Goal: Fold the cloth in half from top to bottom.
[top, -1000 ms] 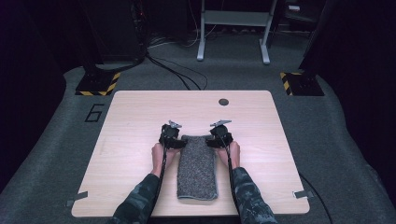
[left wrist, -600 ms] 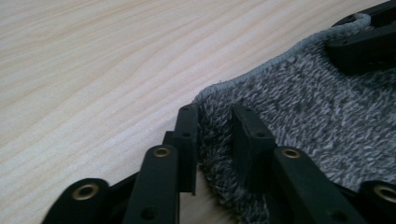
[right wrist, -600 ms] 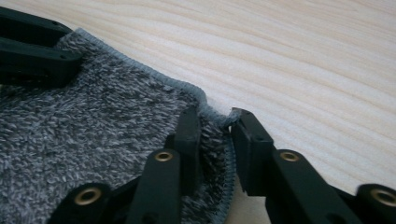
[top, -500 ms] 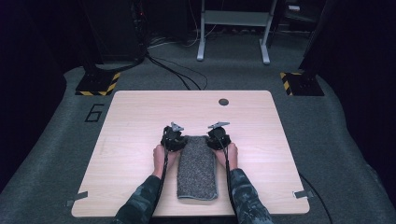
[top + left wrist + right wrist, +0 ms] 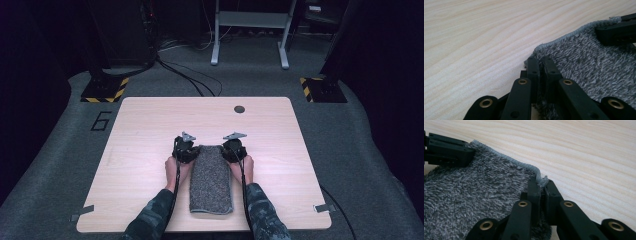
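A folded grey terry towel (image 5: 211, 180) lies lengthwise on the light wooden table (image 5: 145, 125), near its front edge. My left gripper (image 5: 191, 150) is at the towel's far left corner and my right gripper (image 5: 228, 149) at its far right corner. In the left gripper view the jaws of the left gripper (image 5: 541, 62) have just been closing and pinch the towel's (image 5: 586, 62) hemmed corner. In the right gripper view the right gripper (image 5: 541, 183) has likewise just been closing and is shut on the other corner of the towel (image 5: 474, 192). Each view shows the opposite gripper across the cloth.
A small dark round spot (image 5: 239, 109) sits near the table's far edge. On the floor beyond stand two yellow-and-black striped bases (image 5: 106, 90) (image 5: 320, 87), cables and a metal stand (image 5: 250, 35). Bare tabletop lies left, right and beyond the towel.
Both grippers' jaws have closed onto the towel's far corners. The hands have stayed almost where they were and the towel lies as before.
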A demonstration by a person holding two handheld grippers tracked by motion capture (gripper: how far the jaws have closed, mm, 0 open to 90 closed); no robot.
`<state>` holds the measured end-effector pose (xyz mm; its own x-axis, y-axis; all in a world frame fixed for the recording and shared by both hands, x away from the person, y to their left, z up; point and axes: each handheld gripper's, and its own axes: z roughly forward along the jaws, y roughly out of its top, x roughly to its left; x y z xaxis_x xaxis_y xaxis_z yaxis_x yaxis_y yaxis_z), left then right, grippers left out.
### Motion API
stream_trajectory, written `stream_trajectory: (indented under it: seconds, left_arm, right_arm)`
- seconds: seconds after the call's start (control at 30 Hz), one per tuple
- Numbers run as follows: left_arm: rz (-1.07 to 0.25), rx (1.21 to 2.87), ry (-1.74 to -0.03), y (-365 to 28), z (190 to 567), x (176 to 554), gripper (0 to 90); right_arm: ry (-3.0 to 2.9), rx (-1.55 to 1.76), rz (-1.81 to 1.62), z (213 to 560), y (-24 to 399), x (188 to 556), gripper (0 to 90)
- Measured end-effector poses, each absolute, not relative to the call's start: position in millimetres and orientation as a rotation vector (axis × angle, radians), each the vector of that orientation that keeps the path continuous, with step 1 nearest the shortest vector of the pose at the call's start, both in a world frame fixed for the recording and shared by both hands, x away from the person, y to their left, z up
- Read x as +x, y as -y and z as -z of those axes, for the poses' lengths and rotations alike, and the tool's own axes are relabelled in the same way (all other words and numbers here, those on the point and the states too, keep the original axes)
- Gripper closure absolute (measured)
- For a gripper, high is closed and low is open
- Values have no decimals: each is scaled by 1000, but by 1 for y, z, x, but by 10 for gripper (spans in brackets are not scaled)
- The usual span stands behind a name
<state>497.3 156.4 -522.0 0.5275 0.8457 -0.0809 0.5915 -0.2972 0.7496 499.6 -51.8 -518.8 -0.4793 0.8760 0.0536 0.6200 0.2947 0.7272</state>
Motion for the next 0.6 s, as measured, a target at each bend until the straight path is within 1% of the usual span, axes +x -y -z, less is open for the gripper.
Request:
stream_trajectory:
  seconds: [0.37,0.6]
  left_arm:
    - [-421,1977,-1173,-161,519,497,855]
    - [-454,1957,-1143,-164,507,494,854]
  right_arm:
    - [-2187,1316,-998,509,50,498,856]
    - [-2182,1259,-1024,499,52,497,855]
